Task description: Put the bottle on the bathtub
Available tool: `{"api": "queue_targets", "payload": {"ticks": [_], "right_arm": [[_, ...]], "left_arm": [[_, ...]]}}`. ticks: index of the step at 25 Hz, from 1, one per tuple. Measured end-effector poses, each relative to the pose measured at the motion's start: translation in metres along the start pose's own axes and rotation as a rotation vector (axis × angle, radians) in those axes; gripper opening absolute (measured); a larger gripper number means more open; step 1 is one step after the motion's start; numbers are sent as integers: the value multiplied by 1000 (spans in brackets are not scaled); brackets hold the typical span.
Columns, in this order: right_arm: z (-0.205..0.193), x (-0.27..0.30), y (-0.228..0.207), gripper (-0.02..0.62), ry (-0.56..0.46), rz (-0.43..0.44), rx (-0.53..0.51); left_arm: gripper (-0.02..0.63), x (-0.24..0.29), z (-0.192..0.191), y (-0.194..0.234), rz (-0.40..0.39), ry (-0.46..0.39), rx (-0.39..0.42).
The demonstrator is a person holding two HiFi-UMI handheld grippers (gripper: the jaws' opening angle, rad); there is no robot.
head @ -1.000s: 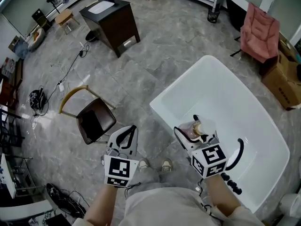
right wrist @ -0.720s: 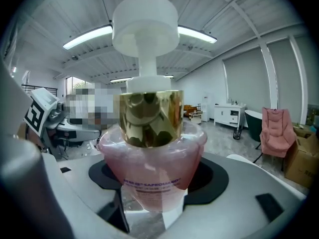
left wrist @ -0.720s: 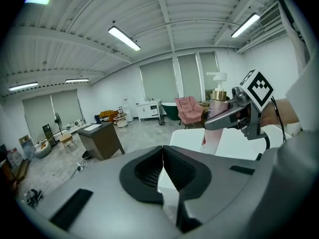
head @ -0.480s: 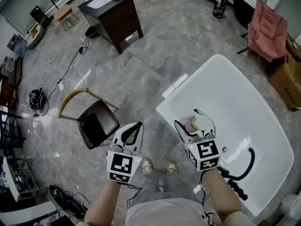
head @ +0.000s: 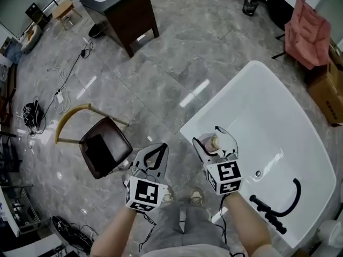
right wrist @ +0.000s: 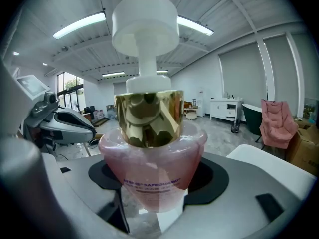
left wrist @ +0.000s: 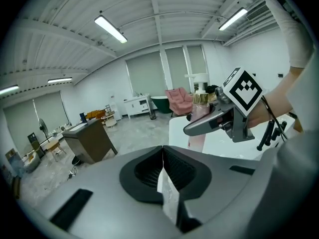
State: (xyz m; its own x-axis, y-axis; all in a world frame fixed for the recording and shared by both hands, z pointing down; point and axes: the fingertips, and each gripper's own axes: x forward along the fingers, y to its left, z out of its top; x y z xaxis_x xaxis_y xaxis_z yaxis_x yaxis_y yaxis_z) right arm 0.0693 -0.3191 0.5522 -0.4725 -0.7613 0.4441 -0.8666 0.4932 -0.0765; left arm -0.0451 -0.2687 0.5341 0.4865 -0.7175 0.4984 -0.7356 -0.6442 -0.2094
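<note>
1. Head view: right gripper (head: 212, 139) pinches the bottle (head: 209, 143) above the near corner rim of the bathtub (head: 252, 106). Left gripper (head: 154, 149) hangs just outside the bathtub, over the marbled floor (head: 161, 79).
2. Left gripper view: jaws pressed together, nothing between them. Glossy white bathtub beyond.
3. Right gripper view: the bottle has a translucent pink rounded body, a gold collar and a white pump. Best lowered upright, with the base flat on the bathtub rim, before release.

Basin: bathtub (head: 278, 116) interior lies open — only a black shower handle (head: 266, 212) crosses its near end.
Near corner: taken by the right gripper (head: 211, 137) and its bottle (head: 208, 143).
Left of tub: floor (head: 161, 90) open up to the chair (head: 102, 151); left gripper (head: 159, 150) hangs there.
Far rim: pink towel (head: 305, 31), cardboard box (head: 328, 92) stand near.
</note>
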Motion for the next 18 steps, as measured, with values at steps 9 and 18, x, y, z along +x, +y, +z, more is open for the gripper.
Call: {"api": "queue_targets", "payload": {"ticks": [9, 18], "right_arm": [[-70, 90, -4, 351, 79, -8, 10], [-119, 135, -8, 351, 100, -34, -69]], "left_arm": [[20, 55, -81, 23, -49, 41, -83], [20, 83, -140, 31, -52, 86, -166]]}}
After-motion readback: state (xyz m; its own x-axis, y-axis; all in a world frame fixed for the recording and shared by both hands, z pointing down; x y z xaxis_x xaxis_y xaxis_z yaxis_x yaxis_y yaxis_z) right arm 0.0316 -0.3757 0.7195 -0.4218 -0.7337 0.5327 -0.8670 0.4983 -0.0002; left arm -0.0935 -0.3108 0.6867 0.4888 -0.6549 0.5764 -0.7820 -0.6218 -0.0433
